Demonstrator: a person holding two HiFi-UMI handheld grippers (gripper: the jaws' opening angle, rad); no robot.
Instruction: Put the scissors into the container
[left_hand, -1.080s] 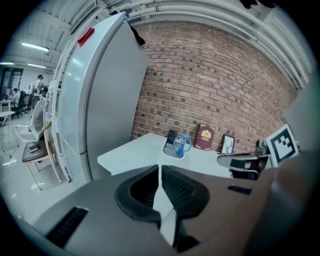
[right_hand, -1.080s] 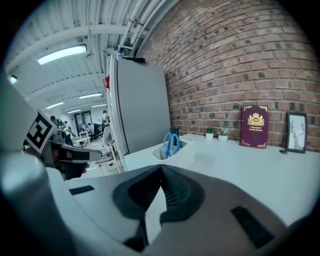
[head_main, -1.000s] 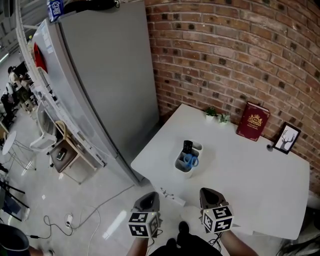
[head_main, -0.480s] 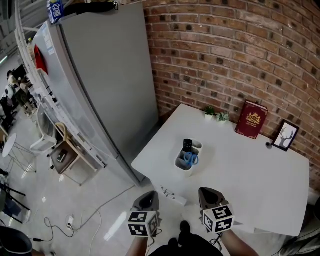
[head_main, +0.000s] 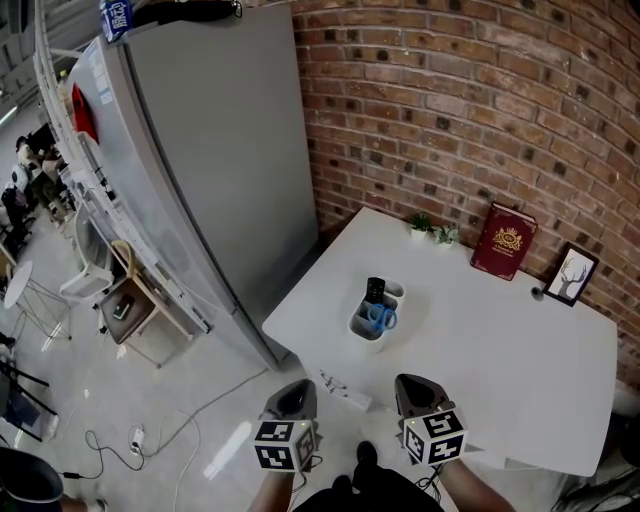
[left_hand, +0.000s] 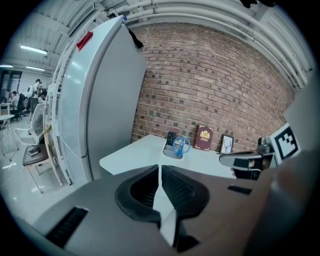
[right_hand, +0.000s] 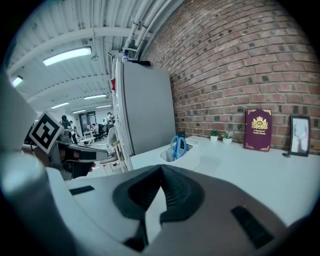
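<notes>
I am holding the left gripper (head_main: 292, 398) and right gripper (head_main: 415, 392) well short of the container (head_main: 361, 336), both pressed together on nothing, the scissors (head_main: 380, 318) standing handles-up inside it; I judge a careless advance risks toppling it.

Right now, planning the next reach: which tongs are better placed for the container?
Right, probably: right tongs sit nearer the container, by the table; left tongs hang over floor; scissors already inside.
</notes>
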